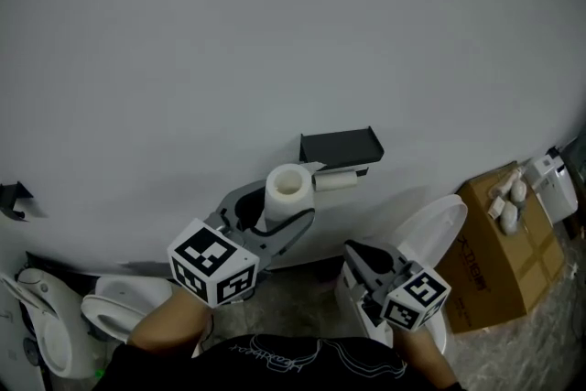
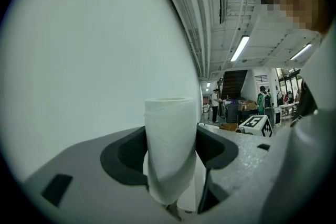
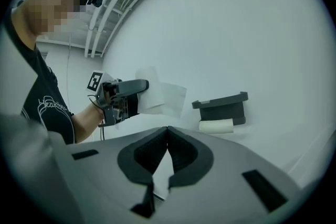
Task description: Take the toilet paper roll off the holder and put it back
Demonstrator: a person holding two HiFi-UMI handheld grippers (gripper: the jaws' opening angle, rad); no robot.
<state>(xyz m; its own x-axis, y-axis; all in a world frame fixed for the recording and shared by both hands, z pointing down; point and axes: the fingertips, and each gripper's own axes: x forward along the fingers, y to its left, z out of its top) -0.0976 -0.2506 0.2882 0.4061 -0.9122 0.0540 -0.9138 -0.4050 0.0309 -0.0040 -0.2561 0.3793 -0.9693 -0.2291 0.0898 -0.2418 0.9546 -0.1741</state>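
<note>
At the near right, the right gripper (image 1: 355, 250) has its jaws clenched together on nothing. Farther left, the left gripper (image 1: 275, 215) grasps the toilet paper roll (image 1: 289, 184) upright, just left of the holder (image 1: 341, 147). The holder sits on the far wall (image 1: 275, 32), with a white cylinder (image 1: 337, 181) under its shelf.
</note>
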